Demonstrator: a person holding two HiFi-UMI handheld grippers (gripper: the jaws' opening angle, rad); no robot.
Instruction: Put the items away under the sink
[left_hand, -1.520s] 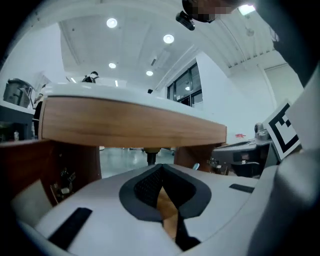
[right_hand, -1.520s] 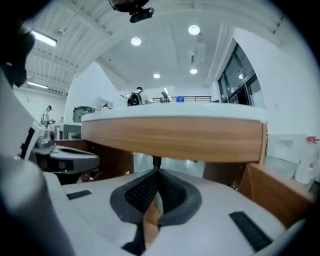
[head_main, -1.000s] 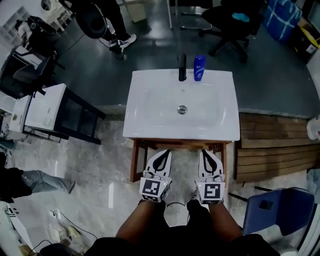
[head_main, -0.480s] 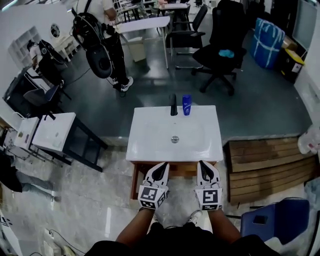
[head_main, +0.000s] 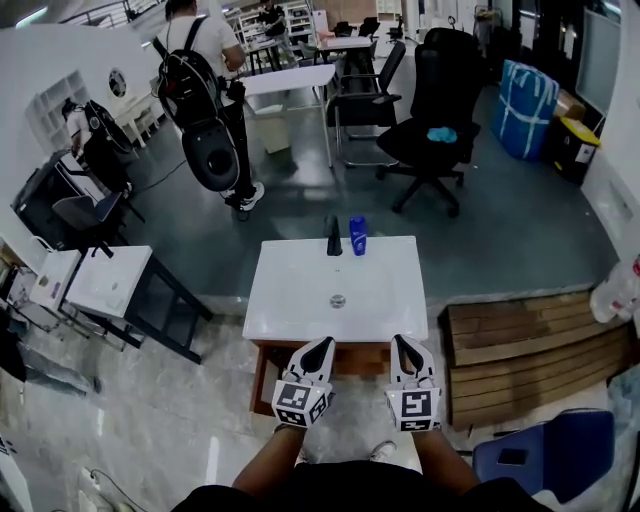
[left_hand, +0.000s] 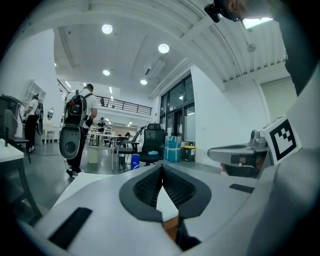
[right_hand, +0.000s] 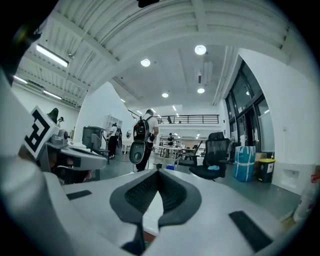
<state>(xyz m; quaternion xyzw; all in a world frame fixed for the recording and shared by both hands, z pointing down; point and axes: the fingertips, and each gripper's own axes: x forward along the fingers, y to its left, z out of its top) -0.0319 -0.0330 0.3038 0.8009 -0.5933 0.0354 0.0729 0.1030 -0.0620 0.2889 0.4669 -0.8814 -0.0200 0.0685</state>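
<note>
Left tongs (head_main: 326, 342) and right tongs (head_main: 397, 339) were both pinched shut on nothing; best bet was opening one wide before reaching ahead across the sink (head_main: 295, 285) for the blue bottle (head_main: 358, 236).

- Sink (head_main: 300, 290): showing plain white.
- Bottle (head_main: 358, 236): showing blue.
- Faucet (head_main: 333, 237): showing black.
- Left tongs (head_main: 324, 343) and right tongs (head_main: 399, 341): showing white, pads (left_hand: 176, 189) black, marker cubes (head_main: 299, 398) carrying black-and-white squares.

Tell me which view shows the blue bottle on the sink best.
The head view: the blue bottle stands whole and upright beside the faucet at the back edge of the sink. Both gripper views catch only a small, distant blue shape.
</note>
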